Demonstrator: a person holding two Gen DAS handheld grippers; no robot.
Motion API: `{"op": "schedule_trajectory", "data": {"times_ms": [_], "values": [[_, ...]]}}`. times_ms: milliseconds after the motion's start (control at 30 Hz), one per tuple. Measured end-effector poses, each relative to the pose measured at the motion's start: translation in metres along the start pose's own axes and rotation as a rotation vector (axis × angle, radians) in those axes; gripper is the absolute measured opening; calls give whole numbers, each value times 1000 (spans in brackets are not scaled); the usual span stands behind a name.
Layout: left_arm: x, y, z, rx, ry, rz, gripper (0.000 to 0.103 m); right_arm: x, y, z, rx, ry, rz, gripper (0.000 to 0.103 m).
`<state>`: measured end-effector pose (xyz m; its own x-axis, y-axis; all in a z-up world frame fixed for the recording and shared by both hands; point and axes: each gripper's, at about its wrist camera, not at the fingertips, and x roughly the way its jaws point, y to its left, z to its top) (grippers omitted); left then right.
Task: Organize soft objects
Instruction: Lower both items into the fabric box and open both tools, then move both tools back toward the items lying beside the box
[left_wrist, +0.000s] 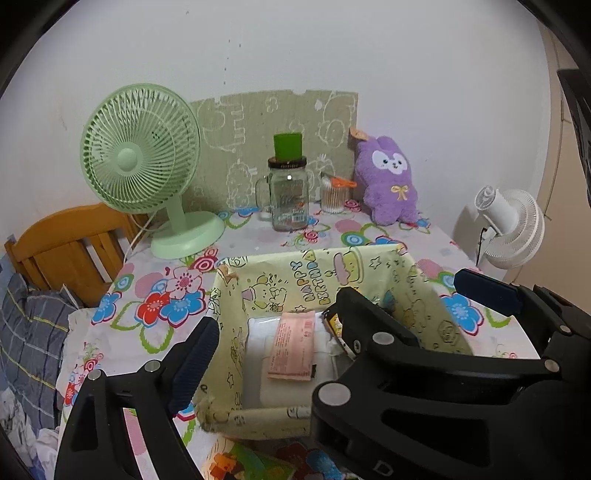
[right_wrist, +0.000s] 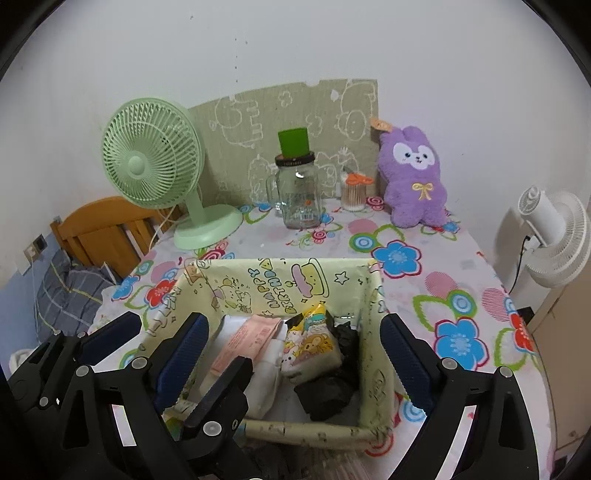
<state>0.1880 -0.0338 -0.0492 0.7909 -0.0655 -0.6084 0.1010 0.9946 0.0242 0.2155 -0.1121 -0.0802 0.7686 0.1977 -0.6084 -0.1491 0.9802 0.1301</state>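
A pale yellow cartoon-print box (left_wrist: 325, 269) (right_wrist: 258, 280) stands open on the flowered table. It holds a white pack (left_wrist: 280, 384), a pink packet (left_wrist: 291, 345) (right_wrist: 245, 339), a yellow cartoon tissue pack (right_wrist: 312, 345) and a black crumpled bag (right_wrist: 327, 391). A purple plush rabbit (left_wrist: 389, 181) (right_wrist: 415, 181) sits upright at the back right against the wall. My left gripper (left_wrist: 347, 314) is open and empty over the box; my right gripper (right_wrist: 295, 354) is open and empty, its fingers either side of the box's right half. Each gripper shows in the other's view.
A green desk fan (left_wrist: 147, 166) (right_wrist: 162, 166) stands back left. A glass jar with a green cup on top (left_wrist: 288, 192) (right_wrist: 297, 195) and a cotton-swab cup (left_wrist: 332, 195) (right_wrist: 352, 195) stand at the back. A white fan (left_wrist: 513, 229) (right_wrist: 557, 236) is off the right edge; a wooden bed frame (left_wrist: 62, 251) is at left.
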Motion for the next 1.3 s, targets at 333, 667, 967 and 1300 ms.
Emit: {"op": "schedule_trajectory", "data": {"times_ms": [333,667,967,1300], "values": [[-42,-5,-2,5,-56,-14,91,-44,4,0,-14,-57,-6,100],[-79,-14,-9,19,-108,-39,91,-91,7,-9,-7,-105,-52,103],[-107,-19,-19,24,-150,-42,92,-122,10,-21,-15,-146,-60,103],[-127,-23,-34,11,-180,-40,92,-149,15,-38,-26,-182,-82,103]]}}
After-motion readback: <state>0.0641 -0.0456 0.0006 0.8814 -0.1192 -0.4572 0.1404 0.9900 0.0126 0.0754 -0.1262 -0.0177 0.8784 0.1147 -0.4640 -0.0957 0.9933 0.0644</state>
